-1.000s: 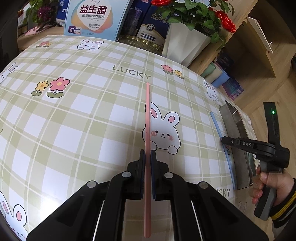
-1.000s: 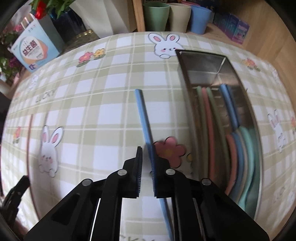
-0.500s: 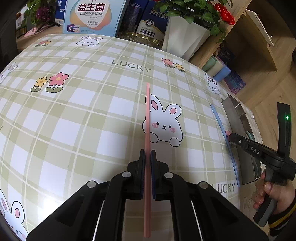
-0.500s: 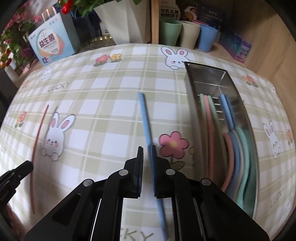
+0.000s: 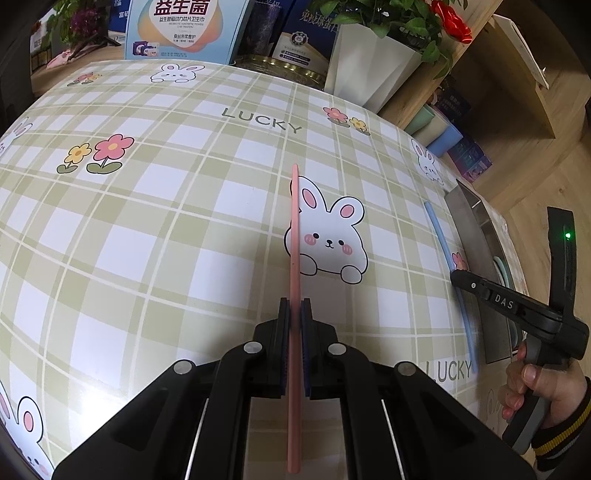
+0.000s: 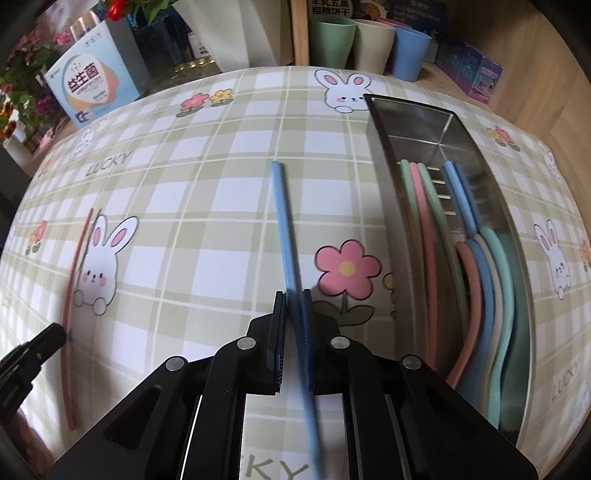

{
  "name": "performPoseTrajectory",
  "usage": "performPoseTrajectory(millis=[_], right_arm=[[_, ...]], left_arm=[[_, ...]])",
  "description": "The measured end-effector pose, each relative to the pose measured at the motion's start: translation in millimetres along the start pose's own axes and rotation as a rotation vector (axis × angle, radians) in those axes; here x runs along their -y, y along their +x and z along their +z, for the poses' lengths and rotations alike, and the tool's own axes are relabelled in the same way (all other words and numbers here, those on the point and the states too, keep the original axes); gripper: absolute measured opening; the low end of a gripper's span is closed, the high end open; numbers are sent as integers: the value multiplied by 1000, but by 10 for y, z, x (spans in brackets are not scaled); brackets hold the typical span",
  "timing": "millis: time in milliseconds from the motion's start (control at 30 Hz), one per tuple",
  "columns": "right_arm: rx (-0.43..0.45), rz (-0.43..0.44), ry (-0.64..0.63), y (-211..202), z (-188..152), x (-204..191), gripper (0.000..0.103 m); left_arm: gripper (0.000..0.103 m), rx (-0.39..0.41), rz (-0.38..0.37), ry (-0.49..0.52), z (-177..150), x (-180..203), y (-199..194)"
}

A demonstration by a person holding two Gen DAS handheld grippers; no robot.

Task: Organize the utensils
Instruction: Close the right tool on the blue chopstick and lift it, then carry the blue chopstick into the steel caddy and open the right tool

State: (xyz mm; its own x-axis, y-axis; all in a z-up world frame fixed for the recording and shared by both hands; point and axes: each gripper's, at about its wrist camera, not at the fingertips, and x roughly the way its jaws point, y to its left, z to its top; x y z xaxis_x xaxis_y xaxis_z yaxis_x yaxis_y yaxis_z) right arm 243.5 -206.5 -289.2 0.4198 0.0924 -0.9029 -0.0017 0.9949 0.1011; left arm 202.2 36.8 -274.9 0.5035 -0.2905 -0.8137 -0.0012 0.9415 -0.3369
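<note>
My left gripper (image 5: 294,308) is shut on a long pink chopstick (image 5: 294,236), which points away over the checked tablecloth. My right gripper (image 6: 293,300) is shut on a blue chopstick (image 6: 282,214) just left of the steel tray (image 6: 384,155). The tray holds several pastel spoons and chopsticks (image 6: 480,280). In the left wrist view the right gripper (image 5: 458,277) and blue chopstick (image 5: 439,236) sit beside the tray (image 5: 469,221). In the right wrist view the pink chopstick (image 6: 75,273) and the left gripper (image 6: 51,338) show at the far left.
A white flower pot (image 5: 365,66) and printed boxes (image 5: 181,26) stand past the table's far edge. Pastel cups (image 6: 369,44) stand on a wooden shelf behind the tray. The tablecloth (image 5: 166,221) carries rabbit and flower prints.
The right gripper has closed on the blue chopstick and lifted it a little off the cloth. The left gripper keeps its hold on the pink chopstick and has shifted only slightly.
</note>
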Motion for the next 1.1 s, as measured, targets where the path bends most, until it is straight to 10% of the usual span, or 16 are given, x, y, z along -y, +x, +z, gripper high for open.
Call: performPoseTrajectory(millis=[1100], right_arm=[[122,167,25,-123,-363,61,6]], left_arm=[[7,-1,-8,4,-40,-8,20]])
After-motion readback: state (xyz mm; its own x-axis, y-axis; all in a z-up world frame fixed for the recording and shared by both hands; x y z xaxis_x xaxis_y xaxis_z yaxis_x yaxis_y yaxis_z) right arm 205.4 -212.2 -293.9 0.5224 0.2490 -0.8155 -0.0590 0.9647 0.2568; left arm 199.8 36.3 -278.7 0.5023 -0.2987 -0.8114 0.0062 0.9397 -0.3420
